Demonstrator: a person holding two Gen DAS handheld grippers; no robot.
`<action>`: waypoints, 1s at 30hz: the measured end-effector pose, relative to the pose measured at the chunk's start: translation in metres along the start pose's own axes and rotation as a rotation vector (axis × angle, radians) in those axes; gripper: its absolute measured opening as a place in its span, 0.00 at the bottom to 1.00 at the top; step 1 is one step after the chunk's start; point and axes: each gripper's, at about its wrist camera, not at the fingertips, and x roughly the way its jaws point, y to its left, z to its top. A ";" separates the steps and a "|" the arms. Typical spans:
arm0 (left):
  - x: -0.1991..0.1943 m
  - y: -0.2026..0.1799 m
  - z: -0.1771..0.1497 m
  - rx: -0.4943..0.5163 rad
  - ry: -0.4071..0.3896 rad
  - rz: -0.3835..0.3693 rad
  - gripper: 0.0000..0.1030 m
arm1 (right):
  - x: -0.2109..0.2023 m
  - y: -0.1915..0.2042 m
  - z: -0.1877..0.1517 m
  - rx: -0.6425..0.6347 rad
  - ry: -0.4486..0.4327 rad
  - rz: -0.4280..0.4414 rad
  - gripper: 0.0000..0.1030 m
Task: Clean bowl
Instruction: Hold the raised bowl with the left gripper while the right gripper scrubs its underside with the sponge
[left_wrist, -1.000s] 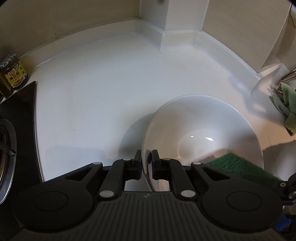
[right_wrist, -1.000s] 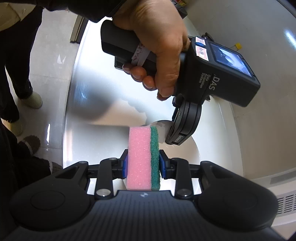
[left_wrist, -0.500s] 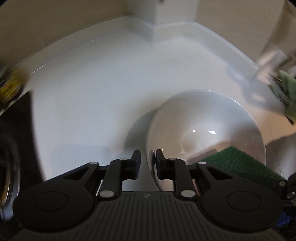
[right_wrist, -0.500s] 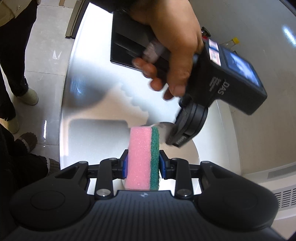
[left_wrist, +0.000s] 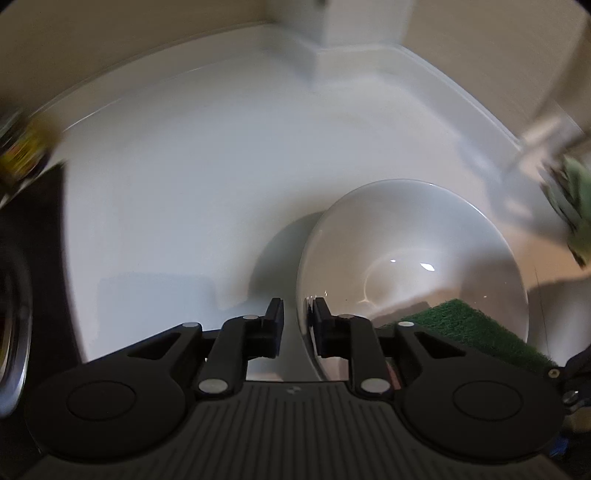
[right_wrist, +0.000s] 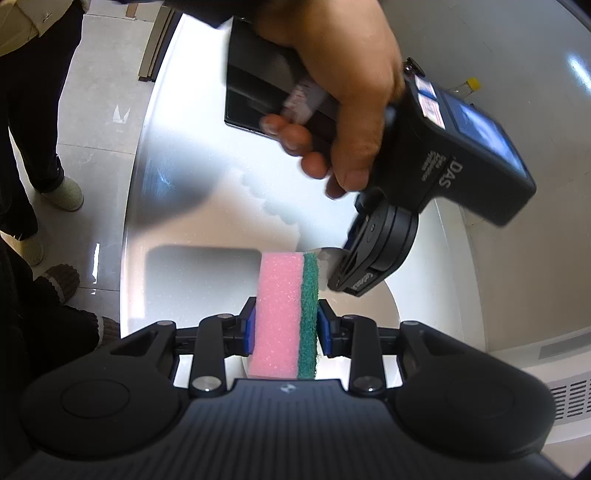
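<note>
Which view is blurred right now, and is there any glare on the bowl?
Left wrist view: edges smear with motion blur, the jar and greens streaked; the bowl stays fairly sharp, with small glints inside and a dark shadow to its left. Right wrist view: the sponge is crisp, the hand slightly blurred, and glare washes the counter.

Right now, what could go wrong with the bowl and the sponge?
The left gripper pinches only the thin rim of the smooth white bowl, so it might slip out onto the counter. The sponge, held in the right gripper, sticks out far and may bend or twist when scrubbing.
</note>
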 end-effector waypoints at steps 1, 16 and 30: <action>-0.002 -0.002 -0.005 -0.014 -0.009 0.009 0.23 | 0.001 0.001 0.000 -0.005 0.004 0.000 0.27; 0.000 -0.017 -0.004 0.040 -0.004 0.039 0.20 | 0.007 0.007 0.005 -0.031 0.079 -0.004 0.27; 0.000 -0.020 0.008 0.106 -0.016 -0.002 0.18 | 0.008 0.014 0.013 -0.060 0.118 -0.023 0.27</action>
